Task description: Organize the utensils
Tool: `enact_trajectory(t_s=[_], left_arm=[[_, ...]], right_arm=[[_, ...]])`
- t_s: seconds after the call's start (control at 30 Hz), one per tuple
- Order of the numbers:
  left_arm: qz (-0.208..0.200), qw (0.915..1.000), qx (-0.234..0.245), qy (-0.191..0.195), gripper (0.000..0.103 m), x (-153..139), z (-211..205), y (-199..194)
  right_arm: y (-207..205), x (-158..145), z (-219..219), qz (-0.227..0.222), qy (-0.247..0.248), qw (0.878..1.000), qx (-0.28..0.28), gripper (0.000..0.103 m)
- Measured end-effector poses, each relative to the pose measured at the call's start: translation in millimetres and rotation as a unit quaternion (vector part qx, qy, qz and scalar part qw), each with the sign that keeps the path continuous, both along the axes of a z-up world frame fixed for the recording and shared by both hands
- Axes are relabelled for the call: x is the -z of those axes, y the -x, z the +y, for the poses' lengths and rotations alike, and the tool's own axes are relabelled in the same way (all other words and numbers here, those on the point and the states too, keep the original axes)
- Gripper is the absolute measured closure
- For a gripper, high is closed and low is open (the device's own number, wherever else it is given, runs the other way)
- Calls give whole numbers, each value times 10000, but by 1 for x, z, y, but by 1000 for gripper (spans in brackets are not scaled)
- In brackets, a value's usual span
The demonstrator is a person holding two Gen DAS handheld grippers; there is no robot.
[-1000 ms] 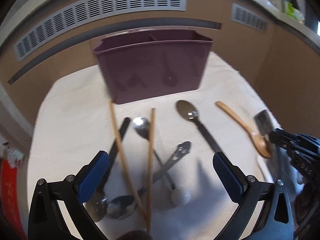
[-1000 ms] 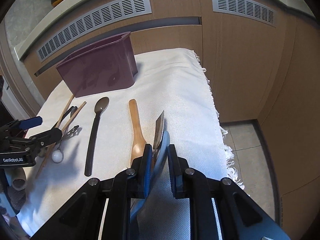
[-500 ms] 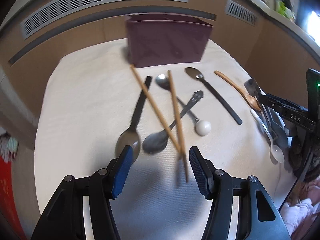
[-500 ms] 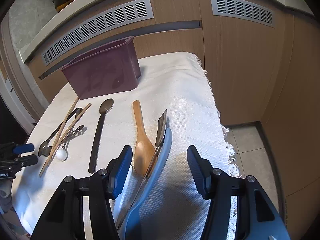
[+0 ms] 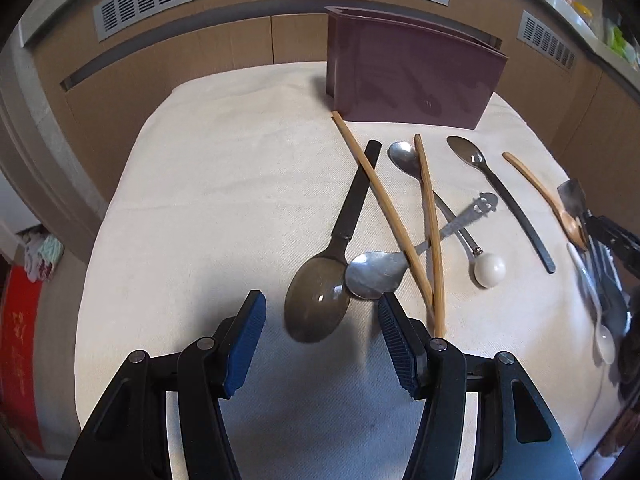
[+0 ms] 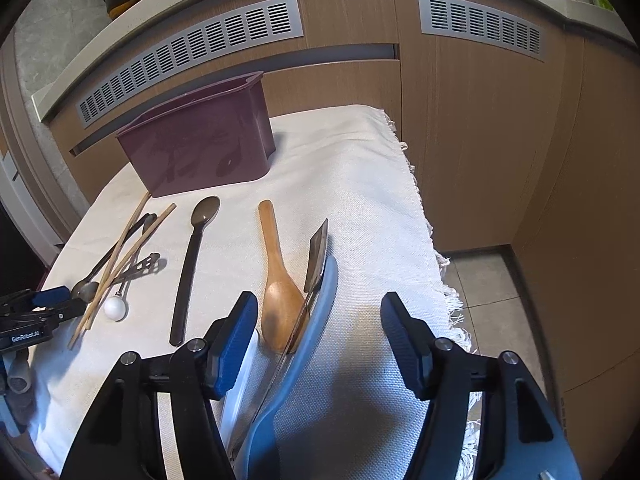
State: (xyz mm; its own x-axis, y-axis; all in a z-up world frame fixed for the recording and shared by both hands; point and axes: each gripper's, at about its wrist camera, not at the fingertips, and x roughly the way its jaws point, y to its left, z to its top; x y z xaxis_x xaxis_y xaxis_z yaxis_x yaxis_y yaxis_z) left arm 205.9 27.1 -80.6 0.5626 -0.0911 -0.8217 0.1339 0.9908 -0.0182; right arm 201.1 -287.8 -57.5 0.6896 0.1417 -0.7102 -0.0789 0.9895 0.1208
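A maroon utensil holder (image 5: 412, 76) stands at the back of the white cloth (image 5: 224, 184); it also shows in the right wrist view (image 6: 200, 152). My left gripper (image 5: 320, 340) is open, just short of the bowl of a dark black-handled spoon (image 5: 320, 304). A steel spoon (image 5: 372, 272), two wooden chopsticks (image 5: 430, 216), a ball-ended spoon (image 5: 488, 270) and a black long spoon (image 5: 500, 196) lie beyond. My right gripper (image 6: 320, 340) is open over a blue utensil (image 6: 316, 320), a metal spatula (image 6: 316, 256) and a wooden spoon (image 6: 280, 304).
Wooden cabinets with grey vents (image 6: 192, 56) stand behind the table. The cloth's fringed right edge (image 6: 444, 280) drops to a tiled floor (image 6: 480, 280). A white spoon (image 5: 596, 320) lies at the right in the left wrist view. A red object (image 5: 20, 344) sits low at the left.
My right gripper has opened and let go of the spatula and blue utensil, which now lie on the cloth. My left gripper has pulled back and left, narrowing, towards the dark spoon's bowl.
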Motion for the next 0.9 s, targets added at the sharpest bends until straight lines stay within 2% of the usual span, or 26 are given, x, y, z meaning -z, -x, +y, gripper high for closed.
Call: enact_trajectory(t_s=[0.03, 0.1, 0.17, 0.27, 0.4, 0.53, 0.73, 0.9], left_arm=[[-27, 10000, 9, 11, 44, 0, 0, 0], [-69, 9999, -12, 88, 53, -1, 1, -3], [-94, 9997, -76, 199, 68, -3, 4, -6], [-174, 9987, -167, 453, 68, -8, 14, -5], [-413, 9973, -266, 546, 68, -20, 27, 9], [-623, 9957, -365, 572, 68, -32, 37, 21], [-1202, 9911, -391, 414, 69, -62, 40, 42], [-1287, 9898, -394, 464, 72, -69, 43, 39]], right_arm=[[0, 0, 0, 16, 26, 10000, 12, 40], [-1, 0, 1, 62, 68, 10000, 38, 38], [1, 0, 1, 92, 101, 9999, 76, 37], [5, 0, 1, 121, 153, 9997, 120, 36], [7, 1, 2, 158, 195, 9996, 153, 34], [9, -1, 3, 162, 224, 9995, 130, 34], [13, -7, 6, 45, 496, 9987, 103, 29], [-1, -8, 4, 151, 661, 9975, 188, 30]])
